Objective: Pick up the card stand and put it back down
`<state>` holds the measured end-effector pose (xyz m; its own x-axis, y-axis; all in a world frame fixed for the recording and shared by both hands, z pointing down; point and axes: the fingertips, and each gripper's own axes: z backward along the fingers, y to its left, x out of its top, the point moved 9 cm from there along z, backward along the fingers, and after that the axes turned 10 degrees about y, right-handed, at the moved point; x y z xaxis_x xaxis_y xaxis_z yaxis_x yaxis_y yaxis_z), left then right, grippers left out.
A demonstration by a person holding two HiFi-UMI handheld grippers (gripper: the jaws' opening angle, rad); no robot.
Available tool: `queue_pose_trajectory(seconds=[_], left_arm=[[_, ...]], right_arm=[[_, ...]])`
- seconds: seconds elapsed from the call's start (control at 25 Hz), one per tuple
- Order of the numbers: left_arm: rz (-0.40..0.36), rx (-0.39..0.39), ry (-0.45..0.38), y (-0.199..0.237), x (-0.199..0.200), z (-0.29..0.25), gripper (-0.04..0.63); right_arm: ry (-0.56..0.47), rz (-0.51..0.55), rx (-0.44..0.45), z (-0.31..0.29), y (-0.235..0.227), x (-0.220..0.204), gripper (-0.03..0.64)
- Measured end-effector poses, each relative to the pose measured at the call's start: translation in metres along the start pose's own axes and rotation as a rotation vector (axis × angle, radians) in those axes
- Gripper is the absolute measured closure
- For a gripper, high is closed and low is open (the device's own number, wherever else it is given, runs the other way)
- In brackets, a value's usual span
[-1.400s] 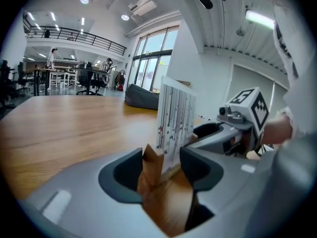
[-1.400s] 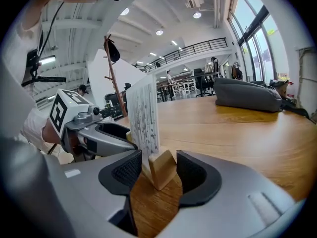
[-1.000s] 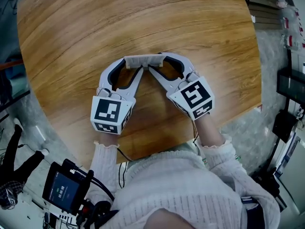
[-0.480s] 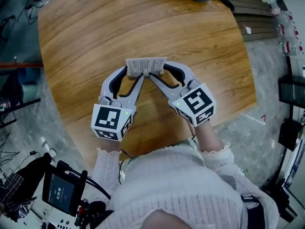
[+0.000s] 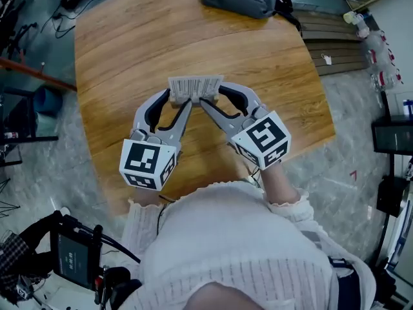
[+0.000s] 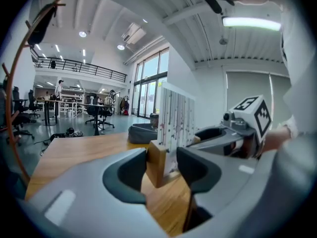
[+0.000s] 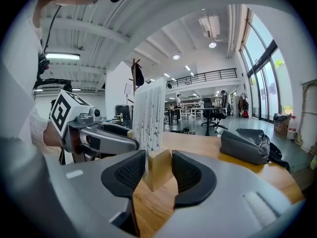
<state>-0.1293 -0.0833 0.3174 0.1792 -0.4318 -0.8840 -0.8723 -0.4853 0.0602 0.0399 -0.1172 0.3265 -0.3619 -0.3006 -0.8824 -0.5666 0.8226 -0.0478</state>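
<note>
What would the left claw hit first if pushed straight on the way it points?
The card stand: its wooden base is gripped between the left claw's jaws. Right behind it comes the right claw, though how close is hard to judge.

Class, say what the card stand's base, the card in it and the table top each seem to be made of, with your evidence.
Card stand base: pale tan matte block, likely bare wood. Card: thin white sheet with printed marks, probably paper or card. Table top: wood or wood-look laminate, smooth, with streaky brown grain.
</note>
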Motion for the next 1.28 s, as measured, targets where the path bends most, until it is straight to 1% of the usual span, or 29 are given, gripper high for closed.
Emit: queue_pose_trajectory(seconds=[0.12,0.28,0.4,0.68,0.88,1.28], left_arm=[[0.008,0.005,-0.025,-0.015,0.005,0.023,0.403],[-0.005,0.004,-0.04,-0.023,0.013,0.037,0.405],[-0.009,0.007,-0.049,-0.03,0.007,0.044,0.407],[0.007,-0.002,-0.045,-0.031,0.007,0.052,0.411],[0.001,0.002,-0.056,-0.043,-0.001,0.058,0.412],[0.005,-0.015,-0.071,-0.044,-0.001,0.059,0.413]], right_arm=[[-0.013,0.038,0.005,0.022,0.015,0.008,0.448],[-0.027,0.05,0.003,0.036,0.022,0.017,0.448],[-0.03,0.068,-0.001,0.042,0.03,0.013,0.449],[-0.029,0.075,-0.004,0.047,0.037,0.016,0.451],[-0.034,0.087,-0.01,0.057,0.045,0.008,0.451],[-0.041,0.072,-0.012,0.059,0.047,0.007,0.452]])
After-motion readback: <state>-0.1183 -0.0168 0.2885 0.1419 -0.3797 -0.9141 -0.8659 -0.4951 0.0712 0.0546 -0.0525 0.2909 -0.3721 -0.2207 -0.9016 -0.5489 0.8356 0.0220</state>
